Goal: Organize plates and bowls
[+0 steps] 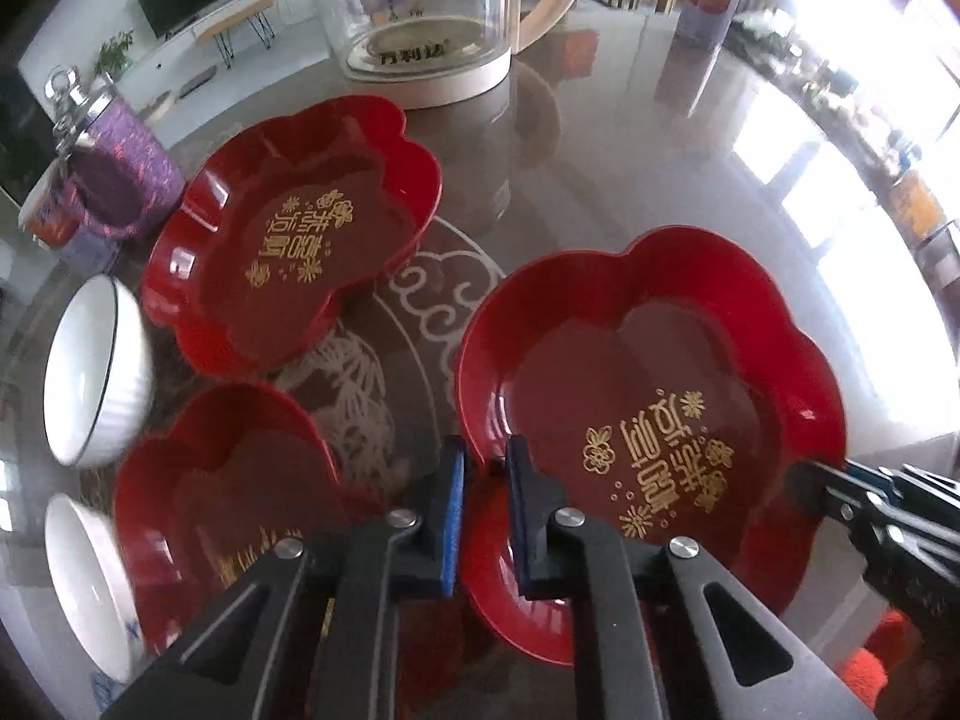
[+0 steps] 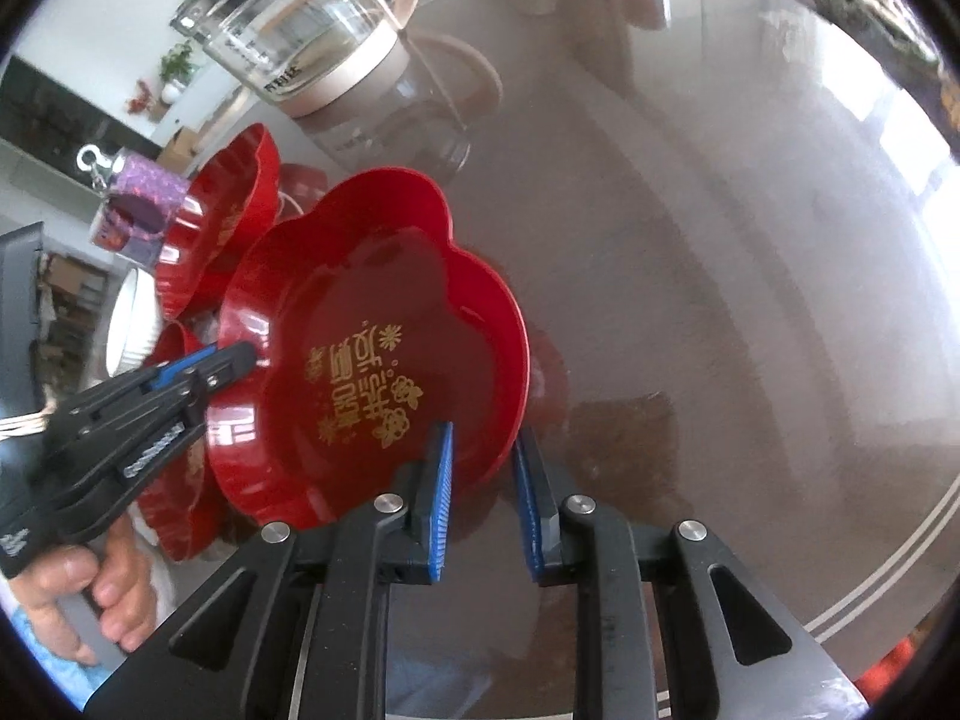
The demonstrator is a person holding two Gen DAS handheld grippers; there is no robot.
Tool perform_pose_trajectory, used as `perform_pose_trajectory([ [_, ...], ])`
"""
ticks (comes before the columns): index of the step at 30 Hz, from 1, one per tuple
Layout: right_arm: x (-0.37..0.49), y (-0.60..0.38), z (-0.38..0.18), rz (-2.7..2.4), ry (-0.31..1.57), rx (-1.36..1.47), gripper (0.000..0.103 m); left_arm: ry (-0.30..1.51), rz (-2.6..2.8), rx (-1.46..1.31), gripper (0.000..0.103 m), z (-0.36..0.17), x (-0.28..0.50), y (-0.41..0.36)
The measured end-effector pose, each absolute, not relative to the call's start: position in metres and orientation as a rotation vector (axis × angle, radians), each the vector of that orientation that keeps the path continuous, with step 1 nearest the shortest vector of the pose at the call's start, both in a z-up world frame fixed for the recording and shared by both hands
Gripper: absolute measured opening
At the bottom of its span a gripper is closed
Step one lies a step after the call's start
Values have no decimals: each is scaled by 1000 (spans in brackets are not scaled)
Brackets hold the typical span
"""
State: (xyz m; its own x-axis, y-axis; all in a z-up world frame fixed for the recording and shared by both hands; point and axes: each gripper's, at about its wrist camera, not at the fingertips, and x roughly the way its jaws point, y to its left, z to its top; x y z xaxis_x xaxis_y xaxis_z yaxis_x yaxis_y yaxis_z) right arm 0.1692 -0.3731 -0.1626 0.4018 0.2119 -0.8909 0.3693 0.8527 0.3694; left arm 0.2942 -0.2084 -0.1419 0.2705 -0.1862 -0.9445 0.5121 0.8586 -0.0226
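Note:
A red flower-shaped plate (image 1: 648, 372) with gold lettering lies on the glass table. My left gripper (image 1: 486, 450) is shut on its left rim, which sits between the blue pads. My right gripper (image 1: 804, 474) bites the opposite rim. The right wrist view shows the same plate (image 2: 360, 276), with my right gripper (image 2: 483, 435) shut on its near rim and my left gripper (image 2: 246, 354) clamped on its left edge. Two more red plates (image 1: 294, 240) (image 1: 228, 498) lie to the left. Beside them stand two white bowls (image 1: 99, 372) (image 1: 90, 588).
A glass kettle (image 1: 420, 18) with a cream base stands at the back of the table. A purple-wrapped jar (image 1: 126, 174) is at the far left. A person's hand (image 2: 114, 594) holds the left gripper. The glossy table (image 2: 720, 300) stretches to the right.

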Motion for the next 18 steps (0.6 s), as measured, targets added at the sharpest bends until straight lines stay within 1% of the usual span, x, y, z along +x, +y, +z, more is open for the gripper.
perform_pose_trajectory([
  [6,141,-390,-127,-70,1138,530,20,1154,-539,231,12,-107,236,-194],
  [10,124,-389,-115,-44,1164,461,19,1129,-549,202,12,-101,192,-186],
  [15,118,-391,-127,-46,1192,419,19,1124,-527,169,12,-115,153,-187],
  [18,127,-391,-142,-41,1192,393,19,1140,-499,160,12,-131,150,-190],
])
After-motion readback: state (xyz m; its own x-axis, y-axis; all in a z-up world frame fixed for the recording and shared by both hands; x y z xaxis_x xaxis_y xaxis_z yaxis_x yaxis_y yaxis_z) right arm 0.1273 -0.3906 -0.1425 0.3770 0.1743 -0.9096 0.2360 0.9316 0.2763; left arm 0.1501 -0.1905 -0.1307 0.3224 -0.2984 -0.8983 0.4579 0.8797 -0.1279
